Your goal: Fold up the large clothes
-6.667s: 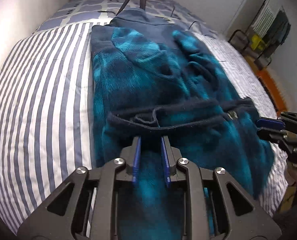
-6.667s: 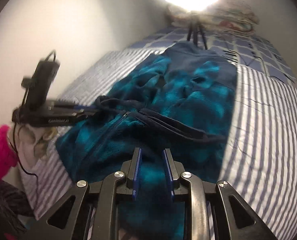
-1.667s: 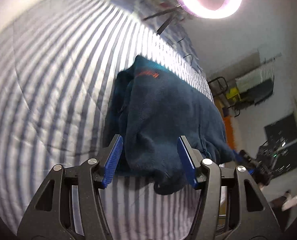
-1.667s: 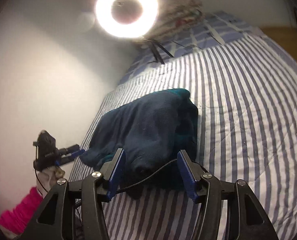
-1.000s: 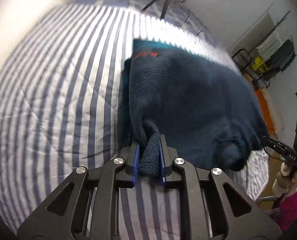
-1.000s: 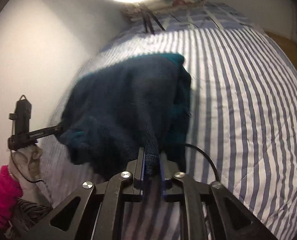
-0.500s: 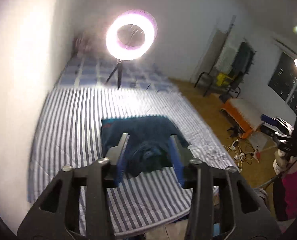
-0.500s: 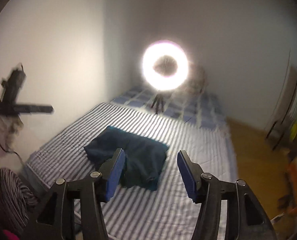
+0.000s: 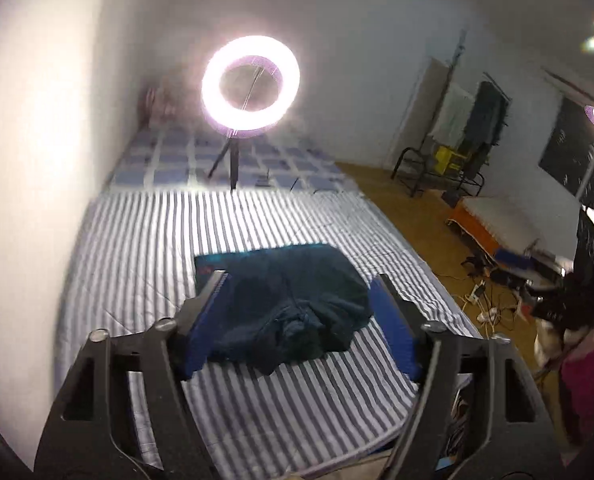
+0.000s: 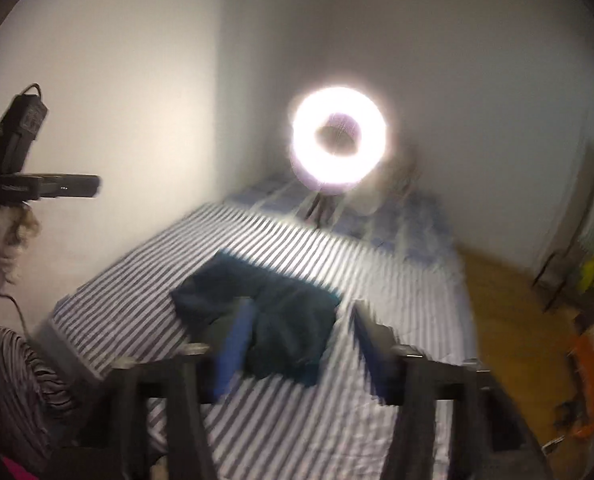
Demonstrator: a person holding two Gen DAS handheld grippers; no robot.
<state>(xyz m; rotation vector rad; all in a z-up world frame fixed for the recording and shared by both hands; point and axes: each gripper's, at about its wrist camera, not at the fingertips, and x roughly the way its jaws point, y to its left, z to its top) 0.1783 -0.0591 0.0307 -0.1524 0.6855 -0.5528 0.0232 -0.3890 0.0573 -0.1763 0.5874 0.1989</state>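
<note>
Seen folded on the striped bed [image 9: 145, 280], the dark blue garment [image 9: 293, 296], with left claw [image 9: 301, 316] opening and right claw [image 10: 301, 336] closing, both empty and well above; possibly a loose front edge slipping open if touched again.

Left gripper [image 9: 301, 320] opening, right gripper [image 10: 301, 344] closing, both empty

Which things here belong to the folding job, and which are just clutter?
Job:
- folded dark blue garment, lying on the striped bed
- left gripper, jaws opening, nothing between them
- right gripper, jaws closing, nothing between them

Bystanders:
- ring light on its tripod
- chair with hanging clothes
- cables on the floor
</note>
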